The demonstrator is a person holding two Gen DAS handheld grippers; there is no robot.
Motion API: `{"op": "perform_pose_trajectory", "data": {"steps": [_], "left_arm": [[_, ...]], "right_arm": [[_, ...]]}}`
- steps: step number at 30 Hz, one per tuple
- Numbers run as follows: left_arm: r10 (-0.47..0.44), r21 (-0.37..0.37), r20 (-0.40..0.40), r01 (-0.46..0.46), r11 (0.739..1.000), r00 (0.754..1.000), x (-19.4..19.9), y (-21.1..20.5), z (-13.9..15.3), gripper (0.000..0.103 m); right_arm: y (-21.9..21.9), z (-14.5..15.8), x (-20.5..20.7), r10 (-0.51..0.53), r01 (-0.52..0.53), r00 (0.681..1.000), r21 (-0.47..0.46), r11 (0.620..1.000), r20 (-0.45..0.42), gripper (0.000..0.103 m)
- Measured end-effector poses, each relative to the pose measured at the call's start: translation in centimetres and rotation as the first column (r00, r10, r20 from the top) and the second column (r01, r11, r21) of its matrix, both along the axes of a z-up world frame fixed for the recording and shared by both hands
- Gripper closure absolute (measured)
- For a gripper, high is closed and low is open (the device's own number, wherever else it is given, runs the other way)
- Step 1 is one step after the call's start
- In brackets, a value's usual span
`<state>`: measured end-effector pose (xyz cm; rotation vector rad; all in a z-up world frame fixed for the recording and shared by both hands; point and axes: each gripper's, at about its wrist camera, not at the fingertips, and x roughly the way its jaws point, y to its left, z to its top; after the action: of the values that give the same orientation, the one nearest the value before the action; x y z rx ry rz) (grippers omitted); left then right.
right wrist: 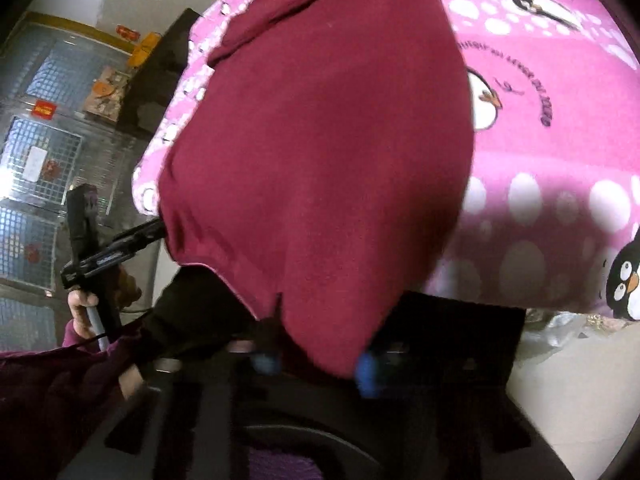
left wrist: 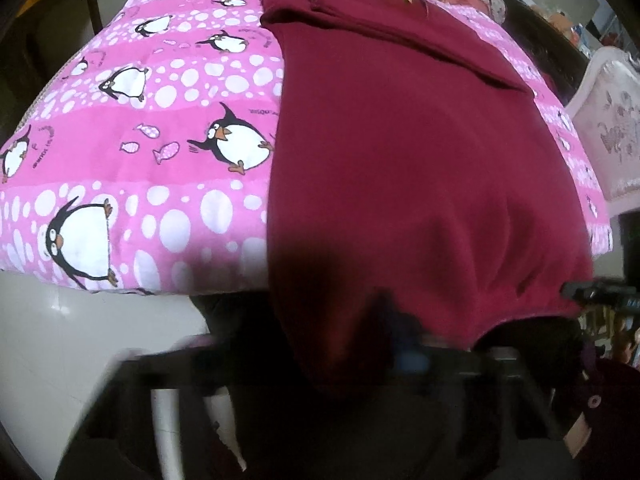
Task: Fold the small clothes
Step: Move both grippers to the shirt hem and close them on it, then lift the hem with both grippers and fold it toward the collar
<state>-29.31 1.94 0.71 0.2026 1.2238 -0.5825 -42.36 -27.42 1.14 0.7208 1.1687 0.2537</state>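
A dark red garment [left wrist: 400, 152] lies on a pink penguin-print quilt [left wrist: 140, 128], with its far end folded over. Its near hem hangs over the quilt's front edge. My left gripper [left wrist: 384, 344] is shut on the hem's left corner; the cloth hides most of its fingers. In the right wrist view the same garment [right wrist: 320, 140] fills the middle. My right gripper [right wrist: 320, 364] is closed on the hem's other corner, blue fingertips [right wrist: 366, 372] showing under the cloth. The left gripper [right wrist: 156, 228] also shows at the left of the right wrist view, at the hem.
The quilt [right wrist: 560, 140] covers a raised surface with a pale floor [left wrist: 80, 340] below its front edge. A white padded headboard [left wrist: 608, 128] stands at the right. A metal grille door [right wrist: 36, 160] and a dark cabinet [right wrist: 160, 64] stand beyond the quilt's far side.
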Motion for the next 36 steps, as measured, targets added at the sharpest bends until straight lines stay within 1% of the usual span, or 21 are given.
{"op": "perform_pose_trajectory", "data": {"steps": [1, 2, 3, 4, 6, 7, 9, 12, 16, 19, 20, 23, 26, 27, 29, 30, 32, 34, 36], "left_arm": [[0.003, 0.000, -0.012, -0.003, 1.000, 1.000, -0.1, 0.2, 0.3, 0.090], [0.010, -0.016, -0.018, -0.011, 1.000, 1.000, -0.1, 0.6, 0.7, 0.090], [0.016, -0.039, -0.023, -0.017, 0.999, 1.000, -0.1, 0.9, 1.4, 0.095], [0.018, -0.055, -0.023, -0.019, 0.998, 1.000, -0.2, 1.2, 2.0, 0.096], [0.006, -0.092, -0.002, -0.006, 0.996, 1.000, -0.2, 1.5, 3.9, 0.096], [-0.005, -0.120, 0.019, 0.008, 0.993, 1.000, -0.1, 1.4, 5.3, 0.096], [-0.009, -0.140, 0.043, 0.015, 0.990, 0.999, 0.5, 1.2, 6.9, 0.096], [-0.007, -0.180, 0.100, 0.025, 0.983, 0.995, 2.2, 0.2, 9.8, 0.096], [0.031, -0.242, 0.149, 0.006, 0.970, 0.988, 6.2, -2.0, 12.7, 0.096], [0.087, -0.238, 0.245, -0.027, 0.971, 0.966, 10.0, -4.3, 14.5, 0.096], [0.105, -0.244, 0.261, -0.040, 0.969, 0.960, 11.3, -5.1, 14.8, 0.096], [0.133, -0.261, 0.262, -0.062, 0.963, 0.956, 15.1, -7.5, 14.8, 0.096], [0.142, -0.235, 0.275, -0.077, 0.969, 0.951, 19.0, -10.5, 13.9, 0.096], [0.144, -0.230, 0.272, -0.081, 0.970, 0.951, 19.8, -10.9, 13.6, 0.096], [0.156, -0.208, 0.268, -0.101, 0.973, 0.951, 22.3, -12.4, 12.6, 0.096], [0.162, -0.203, 0.265, -0.109, 0.973, 0.950, 22.9, -12.7, 12.3, 0.096], [0.172, -0.191, 0.251, -0.125, 0.973, 0.952, 25.1, -13.5, 11.4, 0.096], [0.182, -0.171, 0.239, -0.143, 0.975, 0.954, 26.9, -14.3, 10.3, 0.096], [0.184, -0.151, 0.225, -0.152, 0.977, 0.957, 28.5, -14.9, 9.2, 0.096]], "right_arm": [[-0.2, 0.7, 0.0, 0.001, -0.002, 1.000, 0.033, 0.999, 0.016, 0.088], [-0.3, 1.7, 0.0, 0.005, -0.008, 0.999, 0.058, 0.998, 0.041, 0.088], [-0.5, 2.6, 0.0, 0.011, -0.015, 0.998, 0.070, 0.997, 0.064, 0.088], [-0.9, 3.9, -0.1, 0.016, -0.024, 0.995, 0.079, 0.997, 0.099, 0.088], [-1.4, 6.0, 0.3, 0.009, -0.024, 0.988, 0.095, 0.995, 0.154, 0.088], [-2.1, 7.1, 0.6, -0.002, -0.018, 0.983, 0.106, 0.994, 0.186, 0.088], [-2.9, 8.8, 1.6, -0.023, -0.005, 0.972, 0.119, 0.993, 0.235, 0.088], [-4.4, 10.6, 3.3, -0.051, 0.019, 0.957, 0.112, 0.993, 0.284, 0.088], [-6.9, 11.9, 6.9, -0.117, 0.088, 0.939, 0.103, 0.991, 0.324, 0.088], [-8.9, 12.6, 9.7, -0.164, 0.137, 0.924, 0.102, 0.985, 0.346, 0.088], [-9.6, 12.8, 10.8, -0.179, 0.154, 0.919, 0.097, 0.983, 0.351, 0.088], [-11.3, 13.3, 14.1, -0.214, 0.199, 0.913, 0.078, 0.977, 0.347, 0.088], [-13.1, 13.2, 17.3, -0.244, 0.234, 0.913, 0.071, 0.970, 0.326, 0.088], [-13.7, 13.0, 18.4, -0.251, 0.241, 0.915, 0.070, 0.968, 0.315, 0.088], [-14.9, 12.5, 20.8, -0.257, 0.256, 0.921, 0.044, 0.966, 0.292, 0.088], [-15.5, 12.1, 21.7, -0.260, 0.262, 0.924, 0.032, 0.964, 0.280, 0.088], [-16.6, 10.7, 23.8, -0.279, 0.279, 0.927, 0.039, 0.960, 0.250, 0.088], [-17.8, 8.8, 25.7, -0.300, 0.296, 0.928, 0.049, 0.954, 0.222, 0.088], [-18.6, 7.2, 27.4, -0.304, 0.303, 0.930, 0.038, 0.952, 0.207, 0.087]]}}
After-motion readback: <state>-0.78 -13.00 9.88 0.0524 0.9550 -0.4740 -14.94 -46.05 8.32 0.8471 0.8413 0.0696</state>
